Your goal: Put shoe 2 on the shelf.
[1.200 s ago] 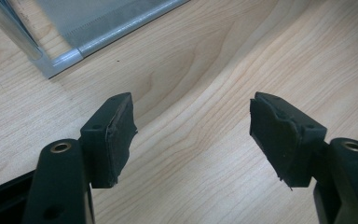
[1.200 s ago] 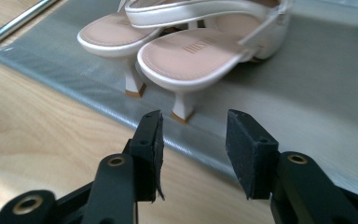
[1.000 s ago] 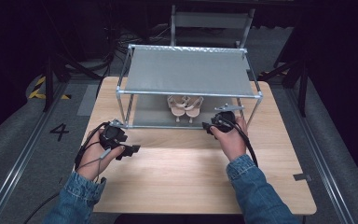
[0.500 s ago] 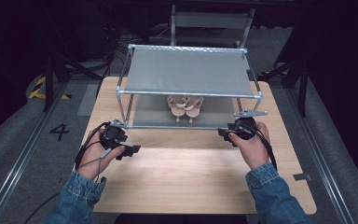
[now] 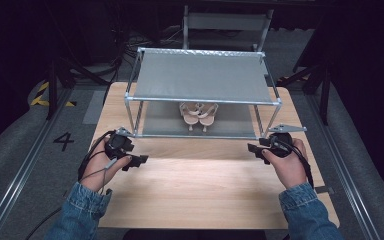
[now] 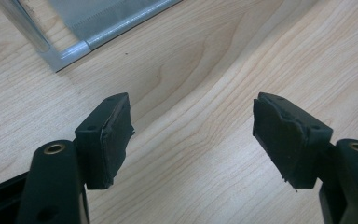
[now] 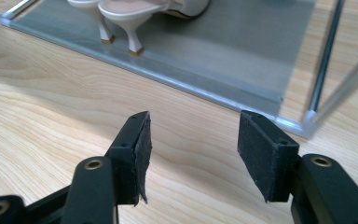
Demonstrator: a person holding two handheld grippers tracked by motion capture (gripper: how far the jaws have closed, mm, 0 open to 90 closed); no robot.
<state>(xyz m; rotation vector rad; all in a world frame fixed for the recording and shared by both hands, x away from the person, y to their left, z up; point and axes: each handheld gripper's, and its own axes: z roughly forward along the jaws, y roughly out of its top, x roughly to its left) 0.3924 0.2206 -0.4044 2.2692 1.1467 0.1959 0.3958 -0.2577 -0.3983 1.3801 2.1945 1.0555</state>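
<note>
With both the left gripper [image 5: 141, 160] and the right gripper [image 5: 252, 148] open and empty, a careless reach could snag the rack's [image 5: 202, 101] front rail and jolt the heeled sandals [image 5: 198, 114].

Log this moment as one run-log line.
left gripper: open, empty, over table | right gripper: jaws just opening, empty, near rack right corner | heeled sandals: on rack's lower shelf

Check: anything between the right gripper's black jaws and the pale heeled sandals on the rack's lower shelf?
Only bare wooden table and the grey shelf edge, per the right gripper view.
</note>
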